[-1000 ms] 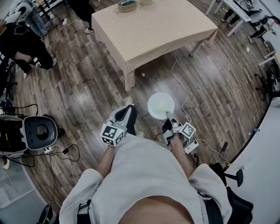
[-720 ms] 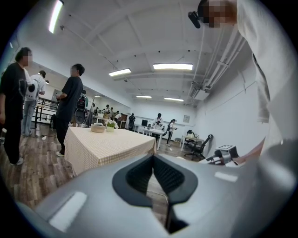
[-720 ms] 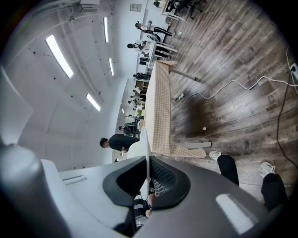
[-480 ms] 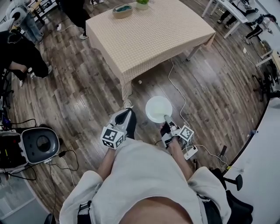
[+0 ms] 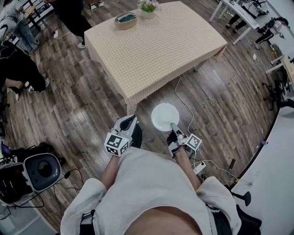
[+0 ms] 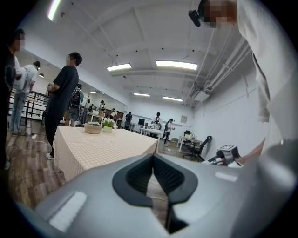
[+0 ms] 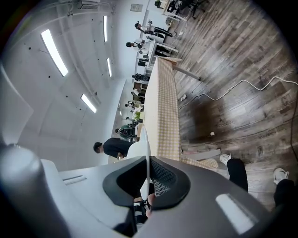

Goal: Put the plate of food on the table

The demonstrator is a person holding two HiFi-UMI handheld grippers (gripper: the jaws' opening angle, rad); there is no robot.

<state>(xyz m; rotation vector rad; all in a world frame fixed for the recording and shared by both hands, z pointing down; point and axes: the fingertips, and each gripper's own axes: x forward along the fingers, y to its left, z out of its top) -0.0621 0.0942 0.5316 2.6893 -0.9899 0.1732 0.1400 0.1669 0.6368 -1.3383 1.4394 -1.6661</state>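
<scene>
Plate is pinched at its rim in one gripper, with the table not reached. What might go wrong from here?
1. The right gripper grips the plate only by its near rim. The left gripper is shut and empty beside it, so the plate may tip or slip.
2. A white cable lies on the floor between the person and the table; a foot might catch it.

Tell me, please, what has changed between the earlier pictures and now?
The person has walked toward the table: its near corner now lies close ahead of the plate, and the bowl and plant at its far edge have come fully into view. Nothing was taken or released. The right tongs still grip the plate's rim; the left tongs stay shut and empty.
</scene>
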